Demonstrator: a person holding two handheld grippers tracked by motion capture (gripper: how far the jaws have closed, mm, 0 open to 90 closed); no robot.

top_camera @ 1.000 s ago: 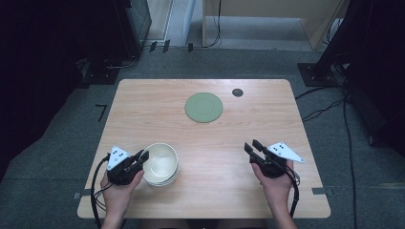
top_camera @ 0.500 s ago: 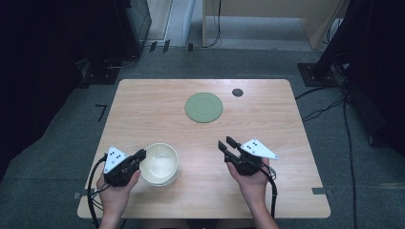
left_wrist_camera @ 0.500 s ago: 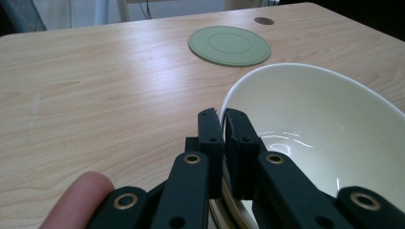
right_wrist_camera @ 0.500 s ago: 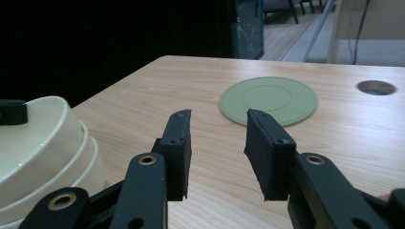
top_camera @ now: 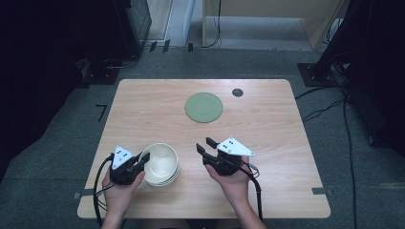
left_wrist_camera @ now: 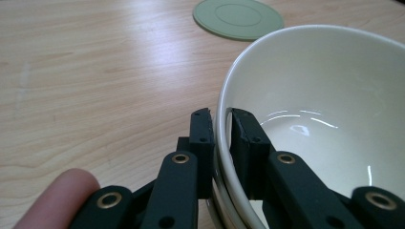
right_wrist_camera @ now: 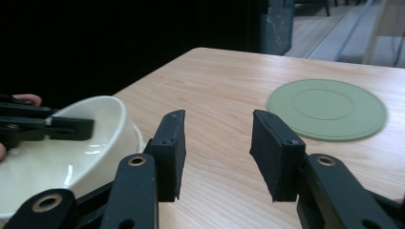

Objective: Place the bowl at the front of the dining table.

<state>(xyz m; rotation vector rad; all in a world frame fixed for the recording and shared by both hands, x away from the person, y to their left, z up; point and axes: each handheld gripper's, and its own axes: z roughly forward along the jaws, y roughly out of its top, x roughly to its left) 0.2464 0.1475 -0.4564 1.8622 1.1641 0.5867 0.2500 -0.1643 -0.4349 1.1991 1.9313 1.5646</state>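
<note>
Left gripper view shows your left gripper (left_wrist_camera: 220, 125) with its jaws pinched on the rim of the top bowl (left_wrist_camera: 325, 114), one jaw outside the wall and one inside it. Under that rim you can see the edges of more bowls, so the top bowl sits nested in a stack (top_camera: 161, 177). From above, the stack stands at the near left of the table (top_camera: 267, 119), well apart from the green coaster (top_camera: 204, 107), which lies toward the far edge near the middle. Whether the top bowl has come free of the ones below cannot be told; it looks seated.

Your right gripper (right_wrist_camera: 217, 143) has its jaws spread wide with nothing between them. It hovers just beside the stack on the side nearer the table's middle, pointed at the bowls, nearer to you than the coaster.

As a judgement: the grasp on the top bowl is made, and that is all that is done. Separating it from the stack is left, probably with your right gripper steadying the lower bowls, and then setting it down, perhaps on the coaster.
</note>
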